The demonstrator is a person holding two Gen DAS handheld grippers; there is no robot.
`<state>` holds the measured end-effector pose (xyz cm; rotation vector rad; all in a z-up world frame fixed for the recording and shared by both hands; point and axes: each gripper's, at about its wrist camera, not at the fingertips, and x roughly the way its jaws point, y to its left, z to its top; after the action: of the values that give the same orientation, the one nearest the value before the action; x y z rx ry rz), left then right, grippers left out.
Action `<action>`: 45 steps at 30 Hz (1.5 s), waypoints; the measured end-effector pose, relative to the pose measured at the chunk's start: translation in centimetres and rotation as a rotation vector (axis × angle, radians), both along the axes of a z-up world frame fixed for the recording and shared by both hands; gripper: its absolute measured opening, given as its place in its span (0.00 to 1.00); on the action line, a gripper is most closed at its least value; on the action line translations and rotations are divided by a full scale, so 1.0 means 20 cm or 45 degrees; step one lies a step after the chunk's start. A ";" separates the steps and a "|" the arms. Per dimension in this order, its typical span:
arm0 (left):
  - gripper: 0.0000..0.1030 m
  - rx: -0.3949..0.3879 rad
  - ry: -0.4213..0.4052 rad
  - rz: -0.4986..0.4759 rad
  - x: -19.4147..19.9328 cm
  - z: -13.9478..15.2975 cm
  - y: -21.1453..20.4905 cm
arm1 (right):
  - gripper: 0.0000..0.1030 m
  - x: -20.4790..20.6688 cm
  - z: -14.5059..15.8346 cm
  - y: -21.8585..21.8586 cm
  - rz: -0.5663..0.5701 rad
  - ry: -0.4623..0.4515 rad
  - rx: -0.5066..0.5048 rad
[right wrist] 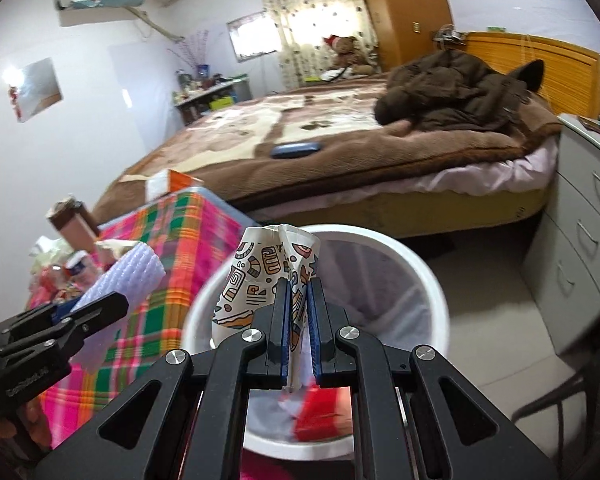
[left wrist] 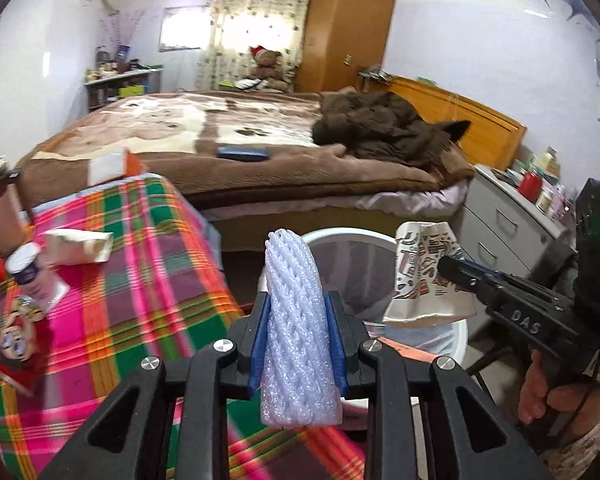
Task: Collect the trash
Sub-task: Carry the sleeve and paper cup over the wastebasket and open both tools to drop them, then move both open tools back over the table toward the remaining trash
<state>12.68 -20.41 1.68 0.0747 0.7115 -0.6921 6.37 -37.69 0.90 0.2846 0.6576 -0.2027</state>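
Observation:
My left gripper (left wrist: 298,304) is shut on a white foam net sleeve (left wrist: 296,328), which stands upright between its blue pads at the edge of the plaid table. In the right wrist view the same foam sleeve (right wrist: 128,276) shows at the left. My right gripper (right wrist: 299,292) is shut on a crushed paper cup (right wrist: 260,276) with a colourful pattern, held over the white trash bin (right wrist: 428,272). The cup (left wrist: 424,272) and right gripper (left wrist: 450,264) appear at the right in the left wrist view, above the bin (left wrist: 356,236). Red trash (right wrist: 320,416) lies inside the bin.
The plaid-covered table (left wrist: 140,280) at the left carries several items: a carton (left wrist: 78,246), a small bottle (left wrist: 32,276), a red wrapper (left wrist: 20,340). A bed (left wrist: 240,148) stands behind the bin. White drawers (right wrist: 588,240) are at the right.

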 end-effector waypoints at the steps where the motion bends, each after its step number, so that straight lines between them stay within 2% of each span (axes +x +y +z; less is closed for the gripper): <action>1: 0.27 0.002 0.005 -0.016 0.00 -0.01 -0.04 | 0.08 0.00 -0.01 -0.01 -0.010 0.011 -0.001; 9: 0.27 0.029 0.033 -0.075 -0.01 -0.05 -0.19 | 0.08 -0.01 -0.06 -0.09 -0.052 0.099 -0.069; 14: 0.28 0.023 0.066 -0.061 0.01 -0.07 -0.19 | 0.10 0.00 -0.08 -0.12 -0.055 0.127 -0.057; 16: 0.33 0.027 0.064 -0.060 0.01 -0.07 -0.19 | 0.11 0.00 -0.08 -0.12 -0.049 0.134 -0.057; 18: 0.46 0.027 0.065 -0.055 0.02 -0.07 -0.18 | 0.20 0.00 -0.08 -0.11 -0.069 0.141 -0.071; 19: 0.49 0.017 0.068 -0.051 0.02 -0.07 -0.17 | 0.32 0.00 -0.08 -0.11 -0.073 0.136 -0.068; 20: 0.55 0.010 0.071 -0.047 0.02 -0.07 -0.16 | 0.45 0.00 -0.08 -0.11 -0.073 0.131 -0.063; 22: 0.61 0.001 0.071 -0.032 0.02 -0.06 -0.14 | 0.51 -0.01 -0.07 -0.12 -0.068 0.119 -0.047; 32: 0.63 -0.016 0.050 0.042 0.03 -0.02 0.01 | 0.51 0.01 -0.04 -0.04 -0.035 0.092 -0.054; 45: 0.64 -0.031 0.018 0.200 0.07 -0.01 0.32 | 0.51 0.13 0.00 0.18 0.136 0.042 -0.043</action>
<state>14.04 -14.06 1.58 -0.0080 0.7140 -0.5510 8.88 -34.05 0.83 0.2135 0.6994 -0.1163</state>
